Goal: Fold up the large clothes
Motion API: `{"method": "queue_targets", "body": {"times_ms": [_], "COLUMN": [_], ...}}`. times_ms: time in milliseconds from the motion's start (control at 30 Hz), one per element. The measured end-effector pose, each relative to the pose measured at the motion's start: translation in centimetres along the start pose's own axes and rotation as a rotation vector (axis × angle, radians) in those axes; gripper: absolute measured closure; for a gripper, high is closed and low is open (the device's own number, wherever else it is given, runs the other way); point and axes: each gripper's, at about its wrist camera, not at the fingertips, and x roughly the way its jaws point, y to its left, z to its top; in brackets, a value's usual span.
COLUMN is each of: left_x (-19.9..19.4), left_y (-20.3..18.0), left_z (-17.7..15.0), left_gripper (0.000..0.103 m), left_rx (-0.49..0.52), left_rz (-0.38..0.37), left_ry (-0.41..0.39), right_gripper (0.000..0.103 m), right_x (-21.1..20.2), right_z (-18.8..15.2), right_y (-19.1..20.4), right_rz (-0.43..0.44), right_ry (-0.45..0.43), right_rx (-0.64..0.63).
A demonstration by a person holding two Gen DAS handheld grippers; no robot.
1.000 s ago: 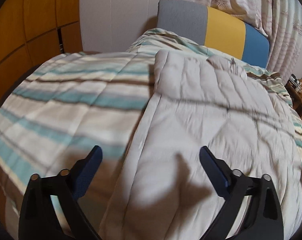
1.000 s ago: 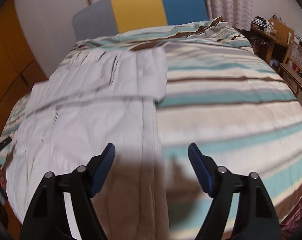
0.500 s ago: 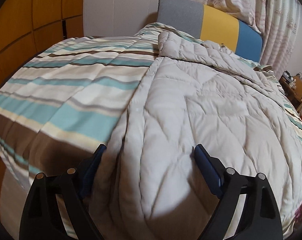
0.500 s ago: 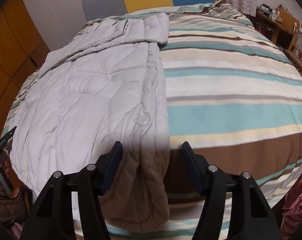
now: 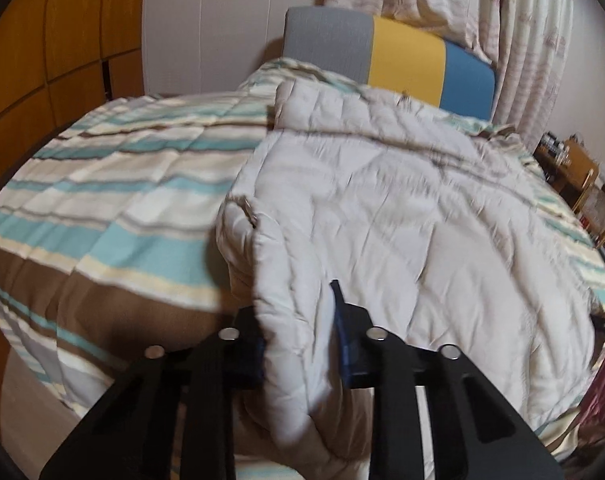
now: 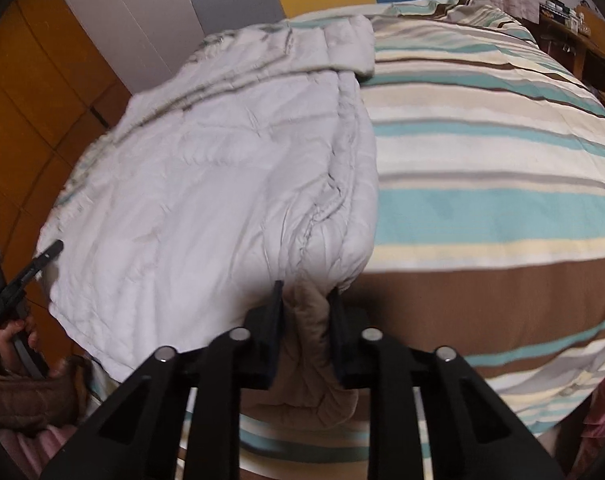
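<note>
Both corners pinched, quilted coat flat on the bed.

Left wrist view: our left gripper [image 5: 298,320] is closing, fingers [image 5: 344,344] squeezing the near left corner of the pale quilted coat [image 5: 402,208], which lies spread on the striped bedcover [image 5: 114,208]. Right wrist view: our right gripper [image 6: 304,312] is closing too, fingers [image 6: 272,332] nipping the coat's [image 6: 206,184] near right hem at the bed's edge.

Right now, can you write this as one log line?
left gripper: closing on quilted coat hem | right gripper: closing on hem | coat on striped bed
</note>
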Motion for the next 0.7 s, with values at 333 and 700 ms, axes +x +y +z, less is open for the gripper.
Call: {"method": "queue_targets", "body": {"times_ms": [333, 700], "left_x": [0.1, 6.4], "left_y": [-2.0, -2.2], "left_z": [7.6, 16.1], "left_gripper": [0.084, 0.084], "left_rx": [0.022, -0.022], "left_rz": [-0.07, -0.051], "left_ry": [-0.084, -0.069], "right_gripper": [0.09, 0.09], "right_x": [-2.1, 0.8], "right_z": [7.2, 16.8], "right_y": [0.6, -0.4], "right_rz": [0.133, 0.129], "right_ry": [-0.156, -0.197], "right_rx": [0.052, 0.141]}}
